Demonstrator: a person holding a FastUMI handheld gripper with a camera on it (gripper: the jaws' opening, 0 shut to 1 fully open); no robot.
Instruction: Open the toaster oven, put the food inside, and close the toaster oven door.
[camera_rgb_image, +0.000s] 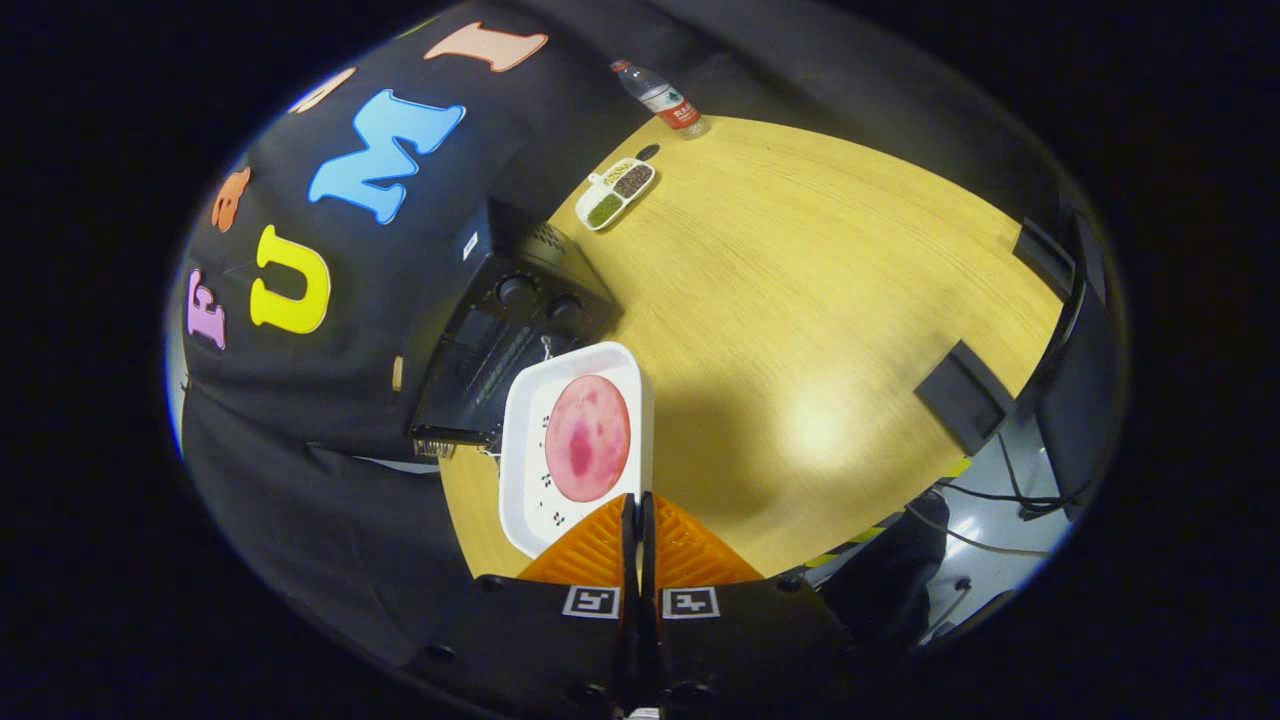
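Observation:
My gripper (637, 505) is shut on the near rim of a white square tray (520, 470), both fingers pressed together on its edge. A round pink food slice (587, 438) lies on the tray. The tray is lifted above the wooden table (800, 300) and extends ahead of the fingers. Beyond the tray stands the black toaster oven (500, 340) against the booth wall, two knobs showing on its front. Whether its door is open I cannot tell from this angle.
A small white divided dish (615, 194) with green and brown contents lies farther along the table, a plastic water bottle (660, 97) behind it. A black box (962, 395) sits at the table's far edge, with a monitor (1075, 390) and cables beyond it.

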